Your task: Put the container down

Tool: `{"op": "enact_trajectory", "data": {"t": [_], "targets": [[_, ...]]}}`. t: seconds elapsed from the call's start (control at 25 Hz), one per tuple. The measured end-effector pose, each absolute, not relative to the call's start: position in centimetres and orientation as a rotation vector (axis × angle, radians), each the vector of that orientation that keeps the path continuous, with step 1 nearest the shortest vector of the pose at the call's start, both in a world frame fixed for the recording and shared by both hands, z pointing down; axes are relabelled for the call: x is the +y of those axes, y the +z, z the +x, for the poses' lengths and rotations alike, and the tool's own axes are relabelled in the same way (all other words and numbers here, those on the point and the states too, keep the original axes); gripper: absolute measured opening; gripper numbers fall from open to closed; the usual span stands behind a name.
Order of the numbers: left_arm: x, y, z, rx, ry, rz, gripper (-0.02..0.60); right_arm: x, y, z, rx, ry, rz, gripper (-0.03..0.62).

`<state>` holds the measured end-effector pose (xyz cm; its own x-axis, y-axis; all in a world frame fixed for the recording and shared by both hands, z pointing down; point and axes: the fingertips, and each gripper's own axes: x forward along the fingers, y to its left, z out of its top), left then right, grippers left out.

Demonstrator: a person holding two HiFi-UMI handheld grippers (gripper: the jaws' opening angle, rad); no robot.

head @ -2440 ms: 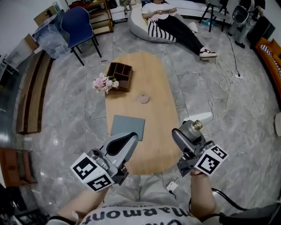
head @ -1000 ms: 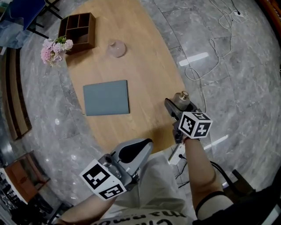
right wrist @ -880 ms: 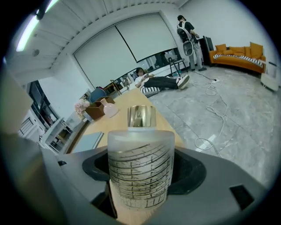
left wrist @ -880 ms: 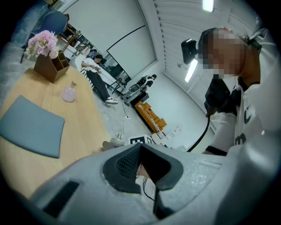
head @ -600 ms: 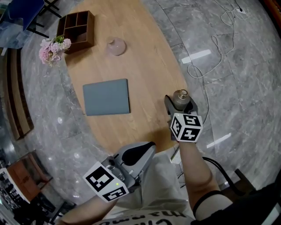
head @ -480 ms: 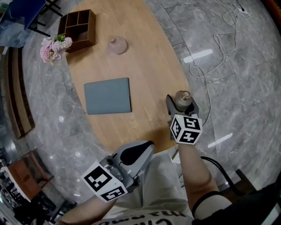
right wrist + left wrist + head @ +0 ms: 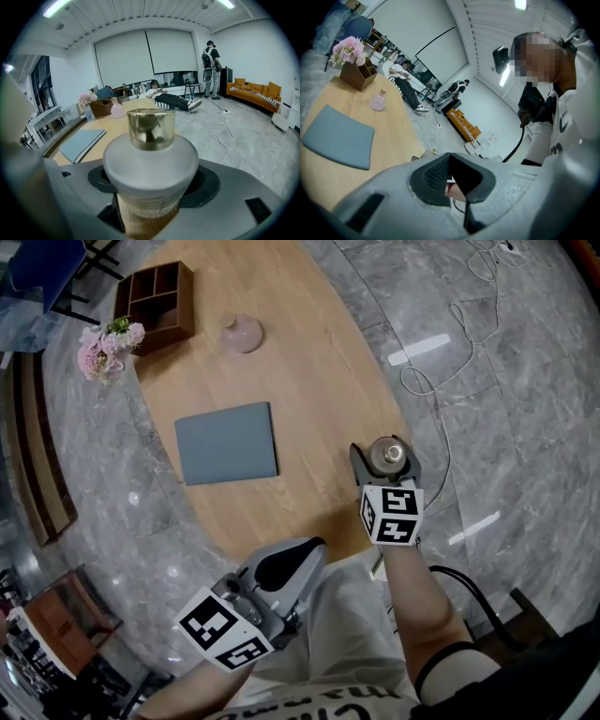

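Note:
The container is a frosted white bottle [image 7: 150,161] with a gold cap [image 7: 151,128]. It stands upright between the jaws of my right gripper [image 7: 150,187], which is shut on its body. In the head view, the bottle [image 7: 387,455] and right gripper [image 7: 384,461] hang over the near right edge of the oval wooden table [image 7: 319,390]; wood shows under the bottle. My left gripper [image 7: 298,555] is low at the near side, off the table, over the person's lap. Its dark pads [image 7: 436,174] meet with nothing between them.
A grey mat [image 7: 227,442] lies mid-table, left of the bottle. At the far end are a pink vase [image 7: 241,334], a wooden divided box [image 7: 155,293] and pink flowers [image 7: 101,348]. A white cable [image 7: 441,381] trails on the marble floor to the right.
Since the earliest frame the head view has tipped down onto the table. The right gripper with the bottle stays at the near right edge, its wrist swung slightly left. The left gripper has barely moved.

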<state>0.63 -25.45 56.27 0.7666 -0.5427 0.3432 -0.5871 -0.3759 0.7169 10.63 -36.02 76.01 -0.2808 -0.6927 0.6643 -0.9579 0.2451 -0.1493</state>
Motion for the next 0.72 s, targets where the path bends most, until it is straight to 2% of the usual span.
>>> {"op": "enact_trajectory", "data": {"t": [0.72], "targets": [[-24.9,54.1,-0.8,-0.912,0.058,2.059,0.014,-35.3,76.4,10.5,-2.048,0.573,1.475,0.344]]}}
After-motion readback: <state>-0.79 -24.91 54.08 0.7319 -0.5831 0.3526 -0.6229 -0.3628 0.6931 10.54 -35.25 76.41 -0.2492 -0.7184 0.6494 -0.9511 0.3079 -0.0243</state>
